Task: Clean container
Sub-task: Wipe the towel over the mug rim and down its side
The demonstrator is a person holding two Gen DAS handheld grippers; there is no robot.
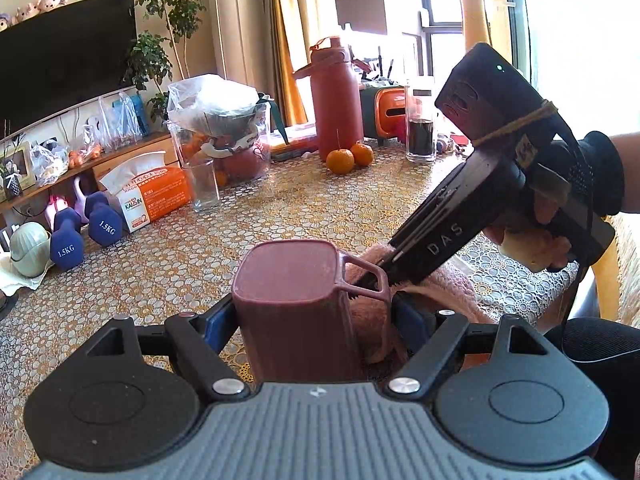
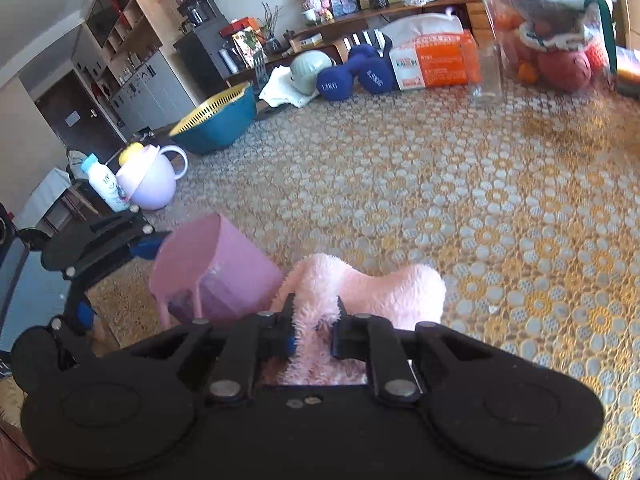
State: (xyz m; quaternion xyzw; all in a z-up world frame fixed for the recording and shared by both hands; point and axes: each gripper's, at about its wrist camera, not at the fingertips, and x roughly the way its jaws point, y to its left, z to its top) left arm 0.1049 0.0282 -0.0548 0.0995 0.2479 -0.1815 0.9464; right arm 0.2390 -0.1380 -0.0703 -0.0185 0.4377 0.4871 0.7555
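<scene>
A dusty-pink square cup (image 1: pixel 292 292) with a side handle (image 1: pixel 366 276) is clamped between the blue-padded fingers of my left gripper (image 1: pixel 312 316), just above the patterned tablecloth; its flat base faces the camera. In the right wrist view the same cup (image 2: pixel 224 268) leans at lower left, with the left gripper (image 2: pixel 108 240) behind it. A fluffy pink cloth (image 2: pixel 360 284) is pinched in my right gripper (image 2: pixel 314 308), right beside the cup. In the left wrist view the right gripper (image 1: pixel 384 272) reaches in from the right, its tips at the cup's handle on the cloth (image 1: pixel 444 284).
On the table stand an empty glass (image 1: pixel 206 188), a tissue box (image 1: pixel 160 196), blue dumbbells (image 1: pixel 66 236), a red bottle (image 1: pixel 334 100), two oranges (image 1: pixel 348 158) and a dark drink glass (image 1: pixel 420 128). A teal bowl (image 2: pixel 218 120) and lilac jug (image 2: pixel 154 180) sit at the left edge.
</scene>
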